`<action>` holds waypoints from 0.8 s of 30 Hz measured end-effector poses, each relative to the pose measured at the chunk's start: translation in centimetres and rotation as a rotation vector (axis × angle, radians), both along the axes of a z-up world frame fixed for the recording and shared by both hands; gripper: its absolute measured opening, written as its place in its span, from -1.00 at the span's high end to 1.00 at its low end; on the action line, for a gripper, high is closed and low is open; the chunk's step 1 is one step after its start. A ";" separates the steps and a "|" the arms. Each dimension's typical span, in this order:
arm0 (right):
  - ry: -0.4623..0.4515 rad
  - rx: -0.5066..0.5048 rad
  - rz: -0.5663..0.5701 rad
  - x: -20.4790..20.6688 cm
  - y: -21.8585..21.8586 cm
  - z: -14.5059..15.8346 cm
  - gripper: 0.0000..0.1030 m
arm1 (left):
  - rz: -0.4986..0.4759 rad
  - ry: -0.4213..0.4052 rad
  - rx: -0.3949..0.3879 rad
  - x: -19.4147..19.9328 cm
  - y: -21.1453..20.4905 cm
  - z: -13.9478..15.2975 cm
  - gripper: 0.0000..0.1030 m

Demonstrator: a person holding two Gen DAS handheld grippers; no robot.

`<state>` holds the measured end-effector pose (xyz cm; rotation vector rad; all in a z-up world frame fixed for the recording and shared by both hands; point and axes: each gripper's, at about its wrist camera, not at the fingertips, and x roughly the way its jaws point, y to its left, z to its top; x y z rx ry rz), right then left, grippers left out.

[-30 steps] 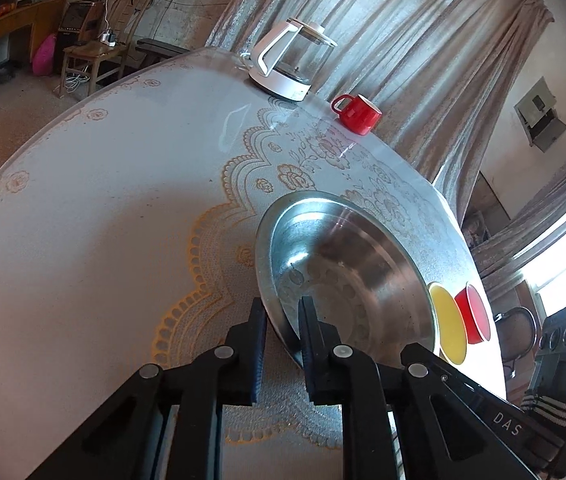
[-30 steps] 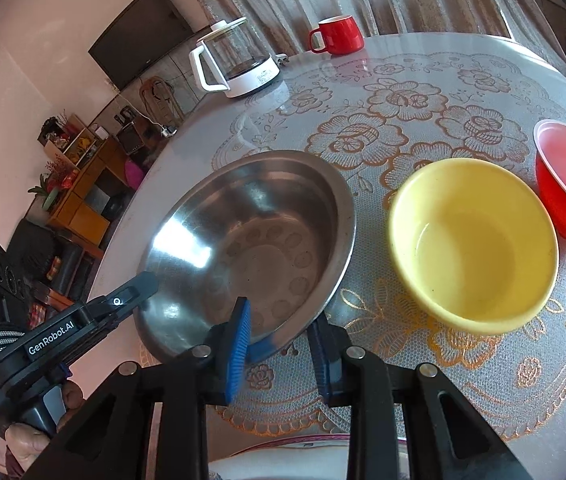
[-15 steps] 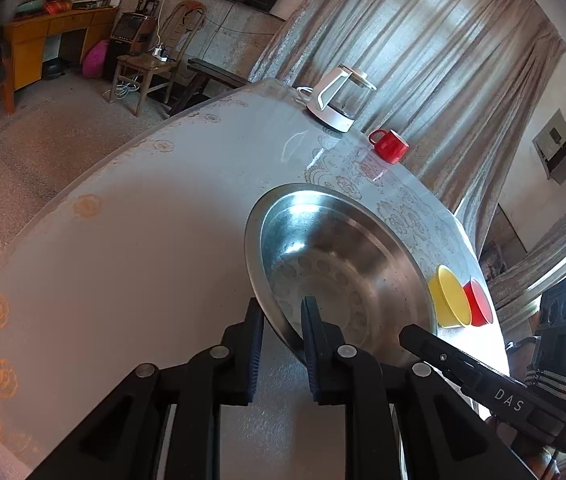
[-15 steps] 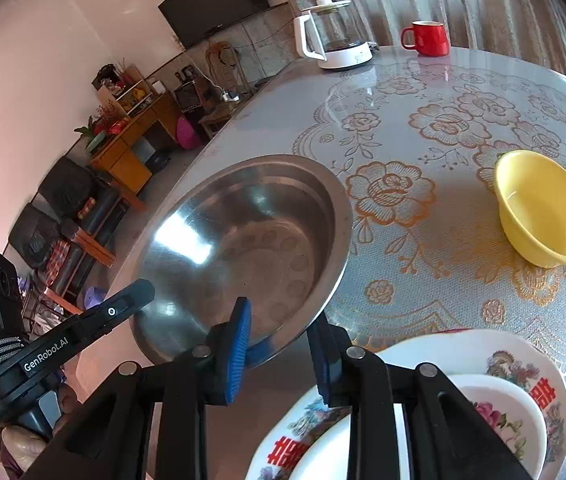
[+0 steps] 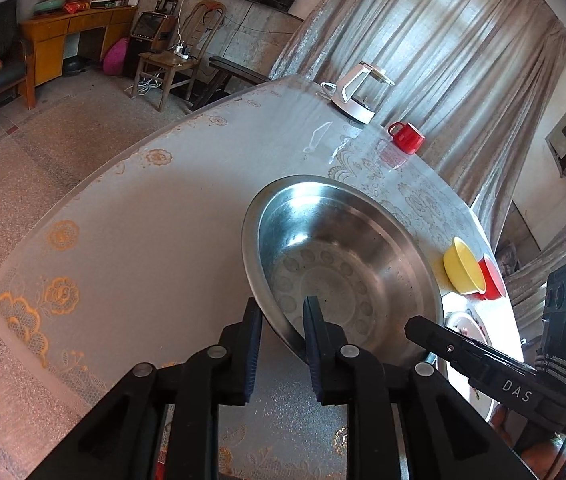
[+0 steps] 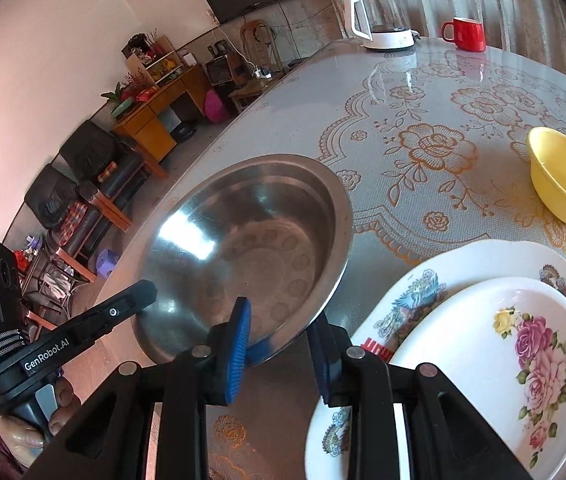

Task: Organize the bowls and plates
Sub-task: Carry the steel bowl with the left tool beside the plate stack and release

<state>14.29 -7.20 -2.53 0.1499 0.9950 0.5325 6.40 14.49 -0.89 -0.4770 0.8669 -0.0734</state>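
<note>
A large steel bowl (image 5: 335, 264) is held above the round table by both grippers, each clamped on its near rim. My left gripper (image 5: 281, 330) is shut on the rim; the bowl also shows in the right wrist view (image 6: 251, 248), where my right gripper (image 6: 279, 332) is shut on the rim with blue pads. A yellow bowl (image 6: 563, 176) and a red bowl (image 5: 493, 278) sit at the table's far right. Two stacked floral plates (image 6: 495, 344) lie at the near right, beside the steel bowl.
A white kettle (image 6: 383, 16) and a red mug (image 6: 467, 32) stand at the table's far edge by the curtain. The lace-patterned tablecloth (image 6: 431, 144) covers the table. Chairs and a wooden cabinet (image 5: 67, 40) stand across the floor to the left.
Both grippers have pulled the steel bowl back toward the near table edge, away from the yellow bowl. The floral plates have come into the right wrist view.
</note>
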 end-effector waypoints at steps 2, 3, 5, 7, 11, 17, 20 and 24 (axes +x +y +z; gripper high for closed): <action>-0.002 -0.014 0.001 -0.2 0.2 -0.1 0.42 | 0.000 -0.005 0.018 -0.1 -0.2 0.1 0.58; -0.006 -0.026 0.001 -0.4 0.2 -0.2 0.41 | -0.003 -0.008 0.025 -0.2 -0.3 0.1 0.58; -0.013 -0.037 -0.002 -0.6 0.2 -0.2 0.40 | -0.002 -0.019 0.042 -0.5 -0.3 0.2 0.58; -0.010 -0.037 -0.014 -0.7 -0.2 -0.2 0.40 | -0.004 -0.027 0.062 -1.0 -0.3 0.3 0.58; -0.013 -0.010 -0.029 -0.7 -0.9 0.0 0.39 | 0.008 -0.044 0.086 -1.6 -0.1 0.7 0.53; -0.029 0.055 -0.080 -1.0 -2.8 0.9 0.39 | 0.052 -0.084 0.122 -2.1 0.8 1.9 0.53; -0.042 0.125 -0.112 -1.4 -4.6 1.7 0.38 | 0.043 -0.112 0.131 -2.0 0.4 2.8 0.42; -0.048 0.194 -0.170 -1.8 -7.2 2.1 0.30 | 0.001 -0.133 0.146 -1.6 -1.0 3.3 0.31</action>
